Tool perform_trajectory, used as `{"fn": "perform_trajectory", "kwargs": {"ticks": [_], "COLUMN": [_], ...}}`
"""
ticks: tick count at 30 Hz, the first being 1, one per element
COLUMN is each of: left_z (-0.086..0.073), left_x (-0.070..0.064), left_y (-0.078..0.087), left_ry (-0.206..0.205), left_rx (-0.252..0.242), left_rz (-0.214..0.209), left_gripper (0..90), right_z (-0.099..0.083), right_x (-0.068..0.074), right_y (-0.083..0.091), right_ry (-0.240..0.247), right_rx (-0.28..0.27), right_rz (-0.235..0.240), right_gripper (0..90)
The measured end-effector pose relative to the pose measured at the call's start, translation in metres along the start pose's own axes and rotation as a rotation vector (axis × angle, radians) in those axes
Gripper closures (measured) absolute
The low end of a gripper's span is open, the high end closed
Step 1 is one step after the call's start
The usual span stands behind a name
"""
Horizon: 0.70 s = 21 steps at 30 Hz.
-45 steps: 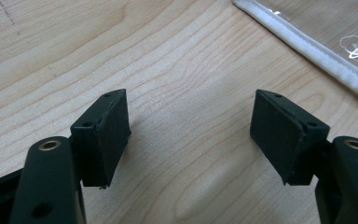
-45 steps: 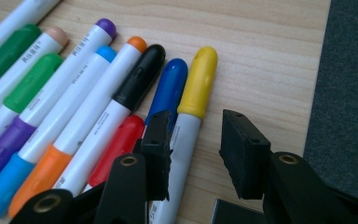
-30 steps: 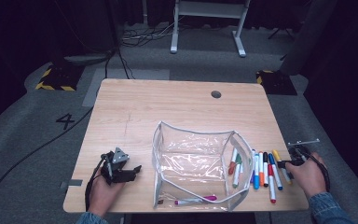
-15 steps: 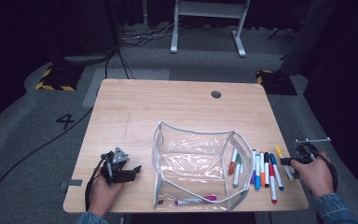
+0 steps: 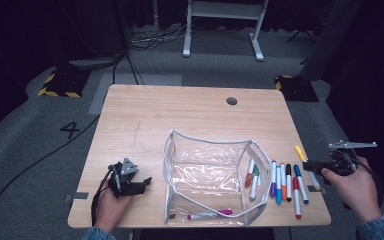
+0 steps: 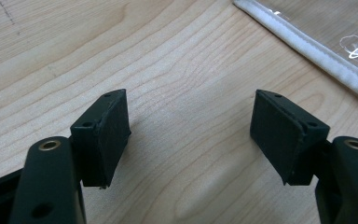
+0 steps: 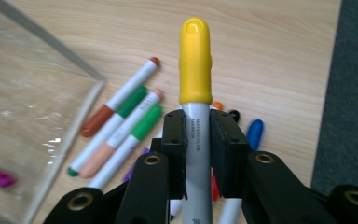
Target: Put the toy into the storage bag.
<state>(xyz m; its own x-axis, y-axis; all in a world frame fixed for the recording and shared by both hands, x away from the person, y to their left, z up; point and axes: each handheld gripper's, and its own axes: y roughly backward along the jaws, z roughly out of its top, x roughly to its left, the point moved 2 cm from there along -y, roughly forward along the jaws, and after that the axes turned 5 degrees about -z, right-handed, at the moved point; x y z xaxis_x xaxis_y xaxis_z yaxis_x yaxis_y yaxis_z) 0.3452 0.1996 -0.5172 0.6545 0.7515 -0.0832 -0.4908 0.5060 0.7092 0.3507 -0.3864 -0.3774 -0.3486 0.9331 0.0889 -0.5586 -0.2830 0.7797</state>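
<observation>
Gripping a yellow-capped marker (image 7: 195, 70) by its barrel, the right gripper (image 5: 314, 166) is holding it over the table's (image 5: 180, 115) right edge, beside the loose marker row (image 5: 285, 181). Left gripper (image 6: 191, 135) is sitting spread apart, holding nothing, near the clear zip pouch (image 5: 215, 175).

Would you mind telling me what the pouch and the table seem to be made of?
The pouch looks like clear glossy plastic film, probably vinyl: the wood shows through it and it glints. Its pale edging seems fabric. The table looks like light matte wood or laminate, with visible grain.
</observation>
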Motion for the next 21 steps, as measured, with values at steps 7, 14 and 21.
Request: {"fn": "perform_trajectory", "kwargs": {"ticks": [7,14,21], "left_z": [0.0,0.0,0.0], "left_x": [0.0,0.0,0.0], "left_y": [0.0,0.0,0.0], "left_ry": [0.0,0.0,0.0], "left_rx": [0.0,0.0,-0.001], "left_rz": [0.0,0.0,0.0], "left_gripper": [28.6,28.6,28.6], "right_z": [0.018,0.037,0.057], "right_x": [0.036,0.072,0.112], "right_y": [0.03,0.055,0.069], "right_ry": [0.086,0.176,0.283], "right_rx": [-0.055,-0.092,-0.1], "right_rz": [0.093,0.181,0.266], "right_gripper": [77.0,77.0,76.9]}}
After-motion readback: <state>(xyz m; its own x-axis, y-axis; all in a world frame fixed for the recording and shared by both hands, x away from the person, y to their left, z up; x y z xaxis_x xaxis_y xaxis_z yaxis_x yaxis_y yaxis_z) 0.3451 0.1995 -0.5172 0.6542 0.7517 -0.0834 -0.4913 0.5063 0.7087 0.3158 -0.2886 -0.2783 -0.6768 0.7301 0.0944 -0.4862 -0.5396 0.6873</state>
